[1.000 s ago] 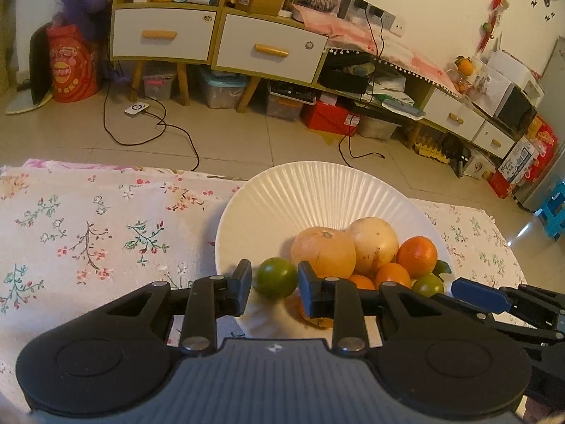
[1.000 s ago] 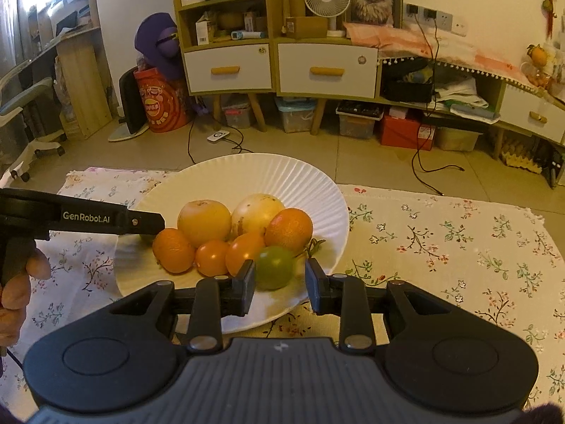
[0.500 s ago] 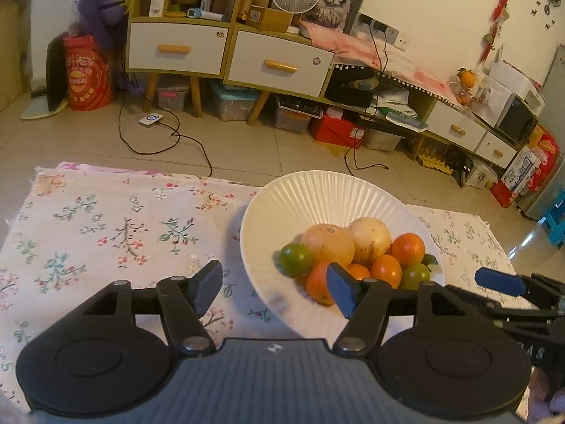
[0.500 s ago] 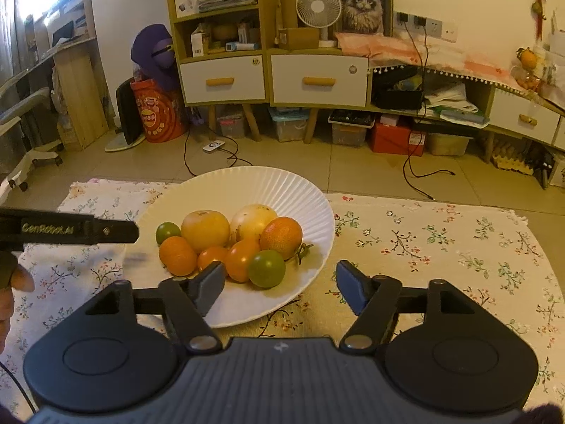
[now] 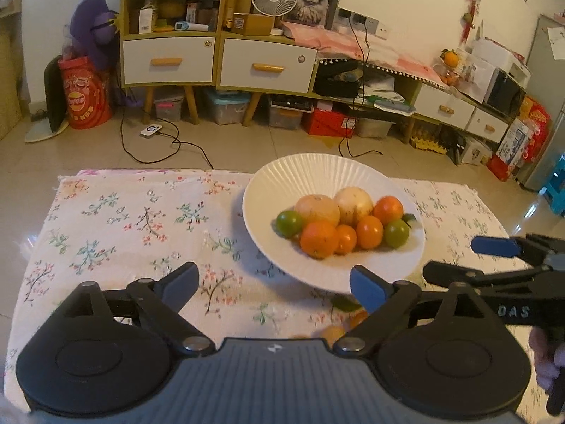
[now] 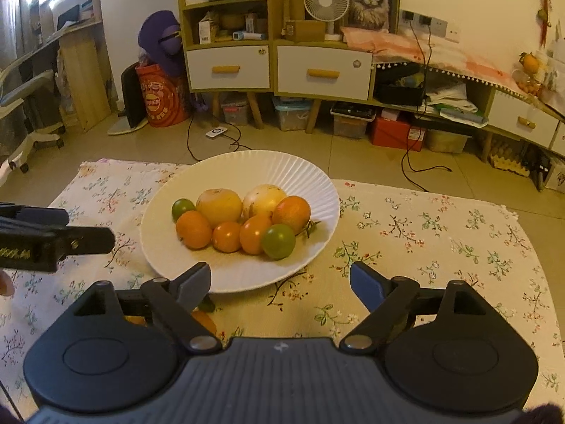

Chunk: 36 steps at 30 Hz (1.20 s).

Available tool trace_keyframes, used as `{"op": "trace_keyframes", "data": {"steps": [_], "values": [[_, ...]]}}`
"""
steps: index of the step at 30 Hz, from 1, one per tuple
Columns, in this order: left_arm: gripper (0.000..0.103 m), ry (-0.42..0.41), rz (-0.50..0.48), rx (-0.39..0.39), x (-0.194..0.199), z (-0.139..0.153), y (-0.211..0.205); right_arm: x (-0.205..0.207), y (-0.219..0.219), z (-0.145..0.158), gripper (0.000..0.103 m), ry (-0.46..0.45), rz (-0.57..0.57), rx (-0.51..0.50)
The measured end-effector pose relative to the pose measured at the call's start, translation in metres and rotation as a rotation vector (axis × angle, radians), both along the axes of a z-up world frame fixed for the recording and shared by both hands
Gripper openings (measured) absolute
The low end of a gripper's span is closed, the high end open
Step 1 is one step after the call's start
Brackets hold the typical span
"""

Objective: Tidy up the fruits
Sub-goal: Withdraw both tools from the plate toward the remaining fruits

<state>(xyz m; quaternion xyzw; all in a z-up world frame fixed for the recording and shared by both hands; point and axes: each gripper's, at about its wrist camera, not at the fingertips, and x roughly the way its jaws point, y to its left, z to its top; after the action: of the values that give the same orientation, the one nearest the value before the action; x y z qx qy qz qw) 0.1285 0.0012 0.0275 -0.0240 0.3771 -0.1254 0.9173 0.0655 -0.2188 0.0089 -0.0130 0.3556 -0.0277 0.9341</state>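
Both the left gripper (image 5: pixel 274 284) and right gripper (image 6: pixel 280 281) are opening wide, nothing between their fingers. The fruits (image 6: pixel 243 221) sit piled in the white plate (image 6: pixel 310 180) at twelve o'clock. Orange shapes (image 5: pixel 348 325) beneath the plate's near rim are perhaps reflections, half hidden.

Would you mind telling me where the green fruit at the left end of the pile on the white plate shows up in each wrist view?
Left wrist view: the green fruit sits just right of centre, at the pile's left edge, beside the pale round fruit.
Right wrist view: the green fruit sits left of centre, behind an orange one.
Shared landmark: the white plate.
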Motion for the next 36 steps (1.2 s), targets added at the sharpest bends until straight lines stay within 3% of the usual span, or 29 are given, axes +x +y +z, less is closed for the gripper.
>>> {"op": "trace_keyframes", "data": {"steps": [14,36], "values": [[0.084,0.019,0.008,-0.003,-0.044,0.003,0.016,-0.021,0.018,0.004,0.091,0.018,0.022,-0.013],[0.084,0.003,-0.075,0.049,-0.088,-0.032,0.025,-0.044,0.033,-0.018,0.097,0.039,0.077,-0.032]]}}
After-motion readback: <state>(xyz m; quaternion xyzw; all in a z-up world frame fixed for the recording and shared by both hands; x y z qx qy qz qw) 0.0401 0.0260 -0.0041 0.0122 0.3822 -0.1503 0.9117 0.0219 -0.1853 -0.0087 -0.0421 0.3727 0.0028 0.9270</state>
